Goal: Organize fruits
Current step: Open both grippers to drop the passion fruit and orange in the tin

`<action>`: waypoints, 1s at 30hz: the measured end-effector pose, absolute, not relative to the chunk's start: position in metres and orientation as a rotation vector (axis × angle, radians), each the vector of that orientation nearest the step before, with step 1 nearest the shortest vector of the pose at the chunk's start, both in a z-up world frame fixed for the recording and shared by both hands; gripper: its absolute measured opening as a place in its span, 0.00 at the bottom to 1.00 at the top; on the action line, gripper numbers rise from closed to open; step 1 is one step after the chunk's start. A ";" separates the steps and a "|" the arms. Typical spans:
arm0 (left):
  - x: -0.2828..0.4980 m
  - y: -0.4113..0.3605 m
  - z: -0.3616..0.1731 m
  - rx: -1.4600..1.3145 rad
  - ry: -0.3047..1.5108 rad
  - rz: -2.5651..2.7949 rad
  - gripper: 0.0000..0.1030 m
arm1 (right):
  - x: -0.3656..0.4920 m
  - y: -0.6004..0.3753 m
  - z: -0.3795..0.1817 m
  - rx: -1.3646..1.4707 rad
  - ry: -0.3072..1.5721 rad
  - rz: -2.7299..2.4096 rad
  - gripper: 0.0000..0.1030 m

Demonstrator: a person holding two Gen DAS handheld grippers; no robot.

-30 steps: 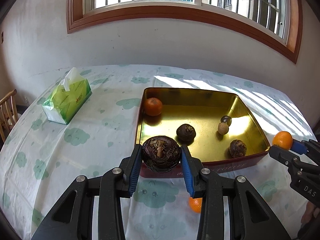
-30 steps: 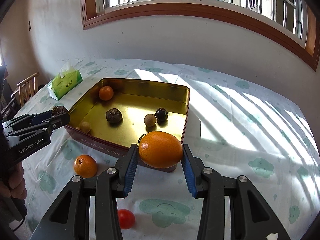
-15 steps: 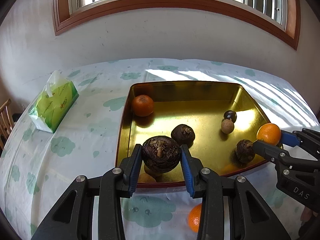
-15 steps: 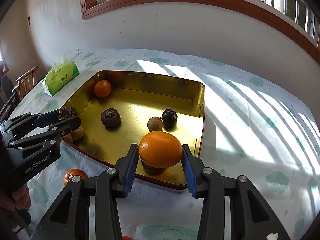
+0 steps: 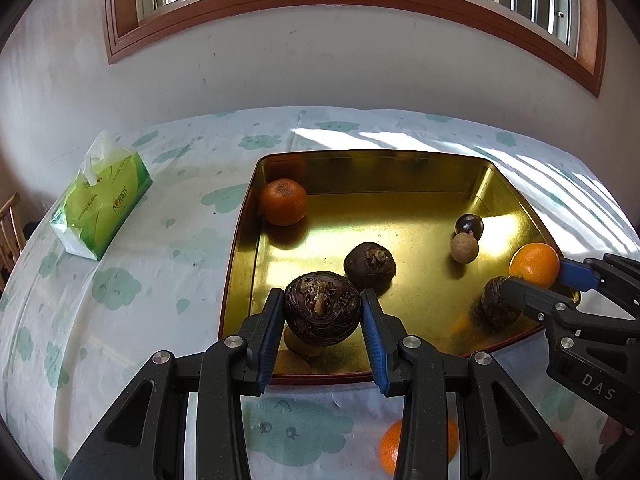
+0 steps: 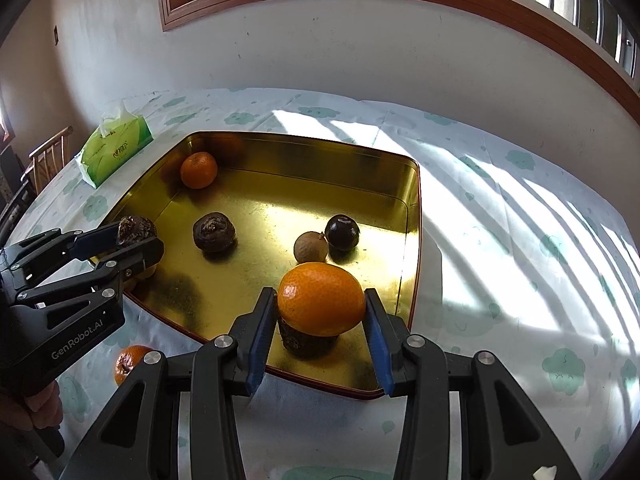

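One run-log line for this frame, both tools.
left tool: shut on dark fruit | right tool: shut on orange | both over gold tin | stage: placing

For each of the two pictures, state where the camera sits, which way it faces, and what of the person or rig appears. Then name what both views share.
Left wrist: on the left gripper, looking down over the gold tin; its fingers clamp a dark fruit.
Right wrist: on the right gripper, facing the tin's right side; it clamps an orange; a hand shows.
Shared: tin, tissue box, each other's gripper.
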State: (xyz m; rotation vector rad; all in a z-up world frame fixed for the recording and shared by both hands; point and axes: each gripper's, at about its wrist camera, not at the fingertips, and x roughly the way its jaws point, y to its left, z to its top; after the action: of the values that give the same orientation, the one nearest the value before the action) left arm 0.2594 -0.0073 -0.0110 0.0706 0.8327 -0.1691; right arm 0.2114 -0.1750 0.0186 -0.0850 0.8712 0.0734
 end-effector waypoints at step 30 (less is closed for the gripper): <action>0.258 -0.001 -0.010 0.044 0.846 -0.140 0.50 | 0.210 -0.174 0.020 -0.074 0.867 0.070 0.46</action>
State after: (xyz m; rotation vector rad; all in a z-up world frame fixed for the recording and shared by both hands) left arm 0.2577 -0.0011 -0.0101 0.0441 0.8461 -0.1401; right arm 0.2095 -0.1736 0.0199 -0.0738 0.8673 0.0697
